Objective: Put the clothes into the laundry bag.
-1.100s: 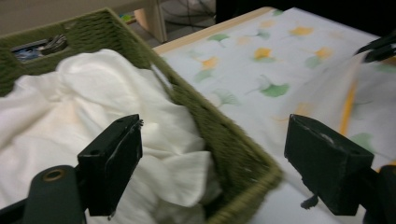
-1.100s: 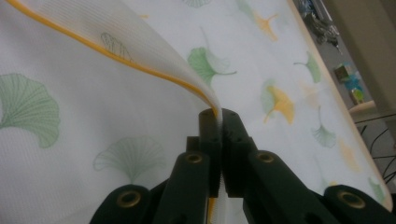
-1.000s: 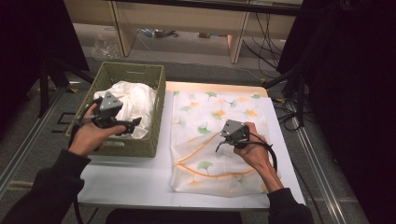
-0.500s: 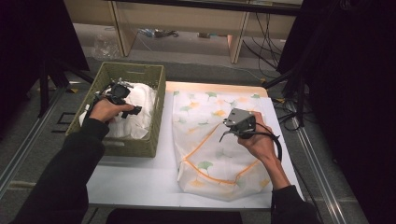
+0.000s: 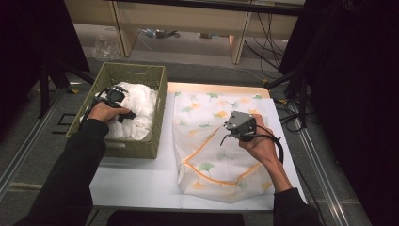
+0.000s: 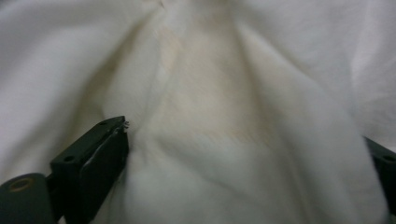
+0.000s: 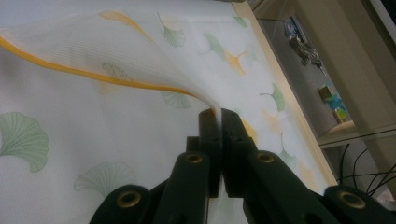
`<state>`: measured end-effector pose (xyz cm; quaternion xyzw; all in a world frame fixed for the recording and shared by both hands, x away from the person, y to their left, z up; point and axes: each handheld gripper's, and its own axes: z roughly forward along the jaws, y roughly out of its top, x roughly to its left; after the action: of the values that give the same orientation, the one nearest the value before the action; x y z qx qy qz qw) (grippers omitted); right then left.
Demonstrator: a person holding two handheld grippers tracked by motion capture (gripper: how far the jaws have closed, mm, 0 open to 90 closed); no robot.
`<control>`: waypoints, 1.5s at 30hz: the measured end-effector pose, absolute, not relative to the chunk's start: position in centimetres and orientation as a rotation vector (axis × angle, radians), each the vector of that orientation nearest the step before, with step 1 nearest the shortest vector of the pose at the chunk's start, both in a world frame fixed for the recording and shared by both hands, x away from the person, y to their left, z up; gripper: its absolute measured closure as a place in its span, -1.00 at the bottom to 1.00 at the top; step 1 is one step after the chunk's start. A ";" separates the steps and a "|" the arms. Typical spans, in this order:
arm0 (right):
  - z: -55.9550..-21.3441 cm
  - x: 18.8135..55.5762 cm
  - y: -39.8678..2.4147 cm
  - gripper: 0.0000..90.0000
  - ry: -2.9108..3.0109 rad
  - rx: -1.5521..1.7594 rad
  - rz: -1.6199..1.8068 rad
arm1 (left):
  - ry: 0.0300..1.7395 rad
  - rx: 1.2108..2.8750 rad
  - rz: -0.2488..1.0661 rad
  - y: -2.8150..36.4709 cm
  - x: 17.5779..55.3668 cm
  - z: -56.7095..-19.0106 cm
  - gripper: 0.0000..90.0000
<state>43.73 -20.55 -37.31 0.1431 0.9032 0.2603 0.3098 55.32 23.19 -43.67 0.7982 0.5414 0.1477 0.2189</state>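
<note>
Your table (image 5: 155,183) is white-topped, and the largest item on it is the laundry bag (image 5: 214,146), a sheer mesh sack printed with green and orange ginkgo leaves and edged in orange, lying flat across the centre and right of the surface. At nine o'clock from the bag stands the green basket (image 5: 136,75), its near wall just beside the bag's left edge, holding the white cloth (image 5: 141,106) in a crumpled heap. Your left gripper (image 5: 113,96) is down in the basket on that heap; in the left gripper view its jaws have just been opening and now stand wide apart, with a soft ridge of the white cloth (image 6: 219,140) rising between them, pads not pressing on it. Your right gripper (image 5: 234,128) sits over the middle of the bag, at three o'clock from the basket. In the right gripper view its jaws are together, clamped on a pinch of the bag's upper layer (image 7: 140,70), which is drawn up off the lower layer beside the orange hem (image 7: 84,73).
</note>
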 end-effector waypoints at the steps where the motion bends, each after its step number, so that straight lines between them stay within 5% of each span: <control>1: -37.3 43.8 -20.5 0.99 2.386 0.346 0.685 | 1.487 2.217 0.367 23.0 55.4 -44.2 -1.00; 8: -37.6 43.9 -20.0 0.99 2.397 0.316 0.680 | 1.412 2.310 0.304 21.3 55.6 -45.3 -1.00; 14: -37.8 43.9 -19.7 0.99 2.400 0.319 0.687 | 1.444 2.325 0.389 21.1 55.8 -46.0 -1.00; 19: -37.6 43.7 -19.7 0.99 2.394 0.324 0.692 | 1.518 2.327 0.483 21.3 56.5 -45.7 -0.31; 23: -37.5 43.7 -20.0 0.99 2.393 0.330 0.695 | 1.542 2.312 0.580 21.4 57.1 -45.3 -0.13; 26: -37.5 43.7 -20.2 0.99 2.392 0.333 0.699 | 1.546 2.329 0.529 21.2 57.3 -45.4 -0.26; 33: -37.8 44.1 -20.2 0.99 2.400 0.316 0.700 | 1.480 2.282 0.319 21.7 56.8 -45.7 -1.00; 45: -37.8 43.8 -19.9 0.98 2.401 0.301 0.696 | 1.452 2.379 0.380 22.0 57.4 -46.5 -1.00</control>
<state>43.83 -19.87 -37.77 0.1140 0.9075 0.2630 0.3070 57.35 21.95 -46.54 0.8343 0.5094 0.1332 0.1636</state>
